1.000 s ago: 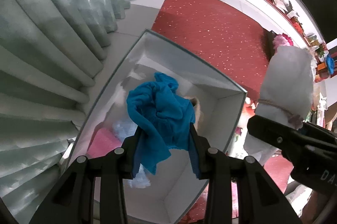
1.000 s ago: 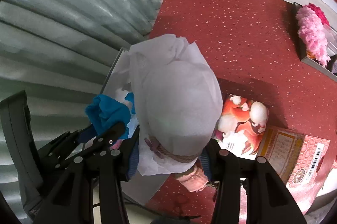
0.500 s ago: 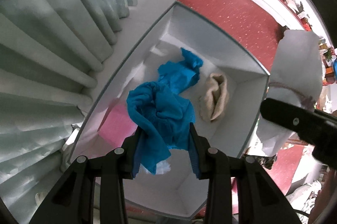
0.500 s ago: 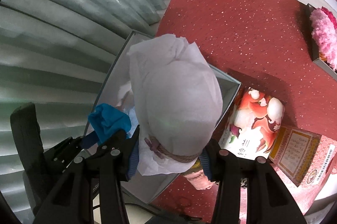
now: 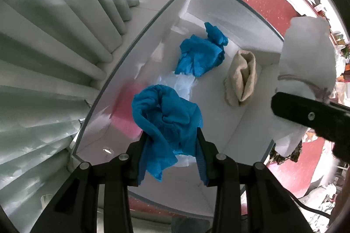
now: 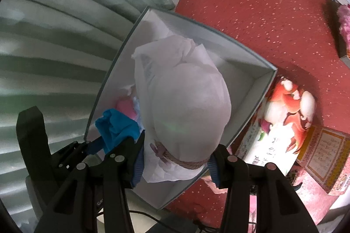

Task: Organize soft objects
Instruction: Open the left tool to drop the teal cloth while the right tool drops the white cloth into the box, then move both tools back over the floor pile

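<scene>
1. Both grippers have been lowered toward the white box [image 5: 221, 184] since the earlier frames; its floor and contents now fill far more of the left wrist view, and the box is now seen under the white bag [image 6: 181, 101].
2. Left gripper [image 5: 172, 145]: jaws closed on a crumpled blue cloth [image 5: 166, 121], which is held above the near end of the box.
3. Right gripper [image 6: 175, 156]: jaws clamped on the white bag at its rope-tied neck, which is held over the box's right side.
4. Already lying in the box: a second blue cloth [image 5: 201, 53], a beige cloth [image 5: 240, 79], a pink item [image 5: 125, 114] and some pale plastic [image 5: 181, 84].
5. Step judged: both soft things are being lowered for release. It would be done well if the cloth were let go low over bare floor near the front, and the bag set beside the beige cloth, not on top of it.
6. Hard to make out: the pink item is blurred; the bag's contents are hidden; the box's near wall is cut off by the left gripper's fingers [image 5: 203, 165].
</scene>
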The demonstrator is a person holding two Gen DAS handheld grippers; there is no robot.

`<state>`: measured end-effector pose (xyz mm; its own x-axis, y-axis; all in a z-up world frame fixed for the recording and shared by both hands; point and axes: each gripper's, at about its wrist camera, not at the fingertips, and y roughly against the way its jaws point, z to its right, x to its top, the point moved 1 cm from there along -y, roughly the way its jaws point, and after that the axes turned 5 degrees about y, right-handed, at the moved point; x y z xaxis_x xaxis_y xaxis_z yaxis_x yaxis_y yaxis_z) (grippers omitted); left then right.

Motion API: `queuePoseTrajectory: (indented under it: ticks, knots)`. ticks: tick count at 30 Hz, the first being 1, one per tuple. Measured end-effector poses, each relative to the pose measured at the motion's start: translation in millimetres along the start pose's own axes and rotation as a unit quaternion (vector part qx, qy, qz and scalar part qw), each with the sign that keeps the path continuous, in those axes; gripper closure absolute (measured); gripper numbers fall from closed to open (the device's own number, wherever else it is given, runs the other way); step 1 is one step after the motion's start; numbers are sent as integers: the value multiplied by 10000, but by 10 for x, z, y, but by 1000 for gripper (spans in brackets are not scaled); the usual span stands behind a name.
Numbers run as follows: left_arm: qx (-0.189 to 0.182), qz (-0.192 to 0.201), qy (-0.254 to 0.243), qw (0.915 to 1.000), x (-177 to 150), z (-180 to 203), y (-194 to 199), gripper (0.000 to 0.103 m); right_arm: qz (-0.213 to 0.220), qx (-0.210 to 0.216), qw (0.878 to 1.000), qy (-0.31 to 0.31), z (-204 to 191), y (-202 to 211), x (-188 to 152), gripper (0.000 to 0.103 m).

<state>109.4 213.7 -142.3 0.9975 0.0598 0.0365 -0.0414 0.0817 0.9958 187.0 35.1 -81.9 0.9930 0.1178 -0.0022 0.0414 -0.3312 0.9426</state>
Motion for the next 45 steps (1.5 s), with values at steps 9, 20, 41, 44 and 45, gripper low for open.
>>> queuePoseTrajectory:
  ticks: [9, 20, 41, 44, 45]
  knots:
    - [54, -140, -23, 9999, -68, -38, -99, 62, -218, 8, 9997, 100, -124, -192, -45, 54]
    - [124, -262, -90, 9995, -82, -80, -211, 62, -456, 37, 9989, 97, -176, -511, -26, 54]
    - [-20, -251, -372, 9990, 21, 204, -234, 0, 472, 526, 9963, -498, 297, 253, -252, 1]
    - [-100, -184, -527, 9984, -29, 334, -162, 0, 500, 289, 9966, -590, 494, 389, -586, 1]
    - [-228, -221, -567, 9979, -45, 388, -158, 0, 469, 231, 9963, -681, 593, 409, -743, 1]
